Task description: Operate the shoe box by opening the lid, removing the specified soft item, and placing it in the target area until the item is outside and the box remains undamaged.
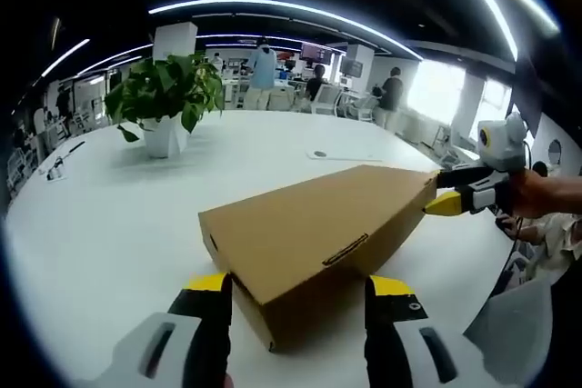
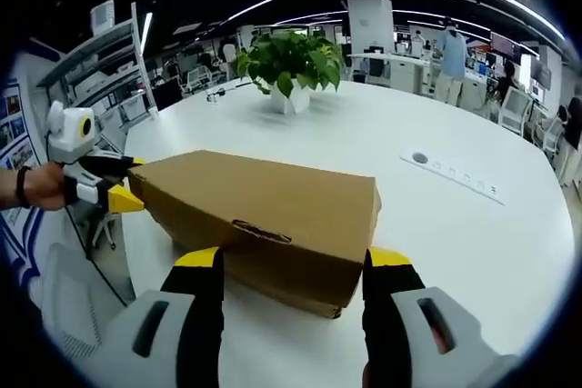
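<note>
Two grippers are working one closed cardboard shoe box [image 1: 318, 243] on a big white table [image 1: 109, 215].

Left gripper view first: the left gripper [image 1: 296, 293] has its yellow-tipped jaws spread wide, one on each side of the near corner of the box. Looks like they bracket it rather than squeeze it, though I honestly can't tell if the pads touch the cardboard. The lid is down, with the tuck slot on the front face. At the far end of the box, the right gripper [image 1: 447, 195] comes in held by a person's hand [image 1: 546, 195], its yellow tips right at the box's corner edge. Beyond the box sits a potted plant [image 1: 165, 97] in a white pot, well apart from it, and a flat white strip [image 1: 344, 155] lies on the table behind the box.

Right gripper view: same deal from the other end. The right gripper [image 2: 291, 270] is wide open, jaws straddling the near end of the box [image 2: 264, 211]. The left gripper [image 2: 123, 190] shows at the far left corner of the box, tips against its edge. The plant [image 2: 289, 65] is behind the box, and the white strip [image 2: 455, 173] lies off to the box's right.
</note>
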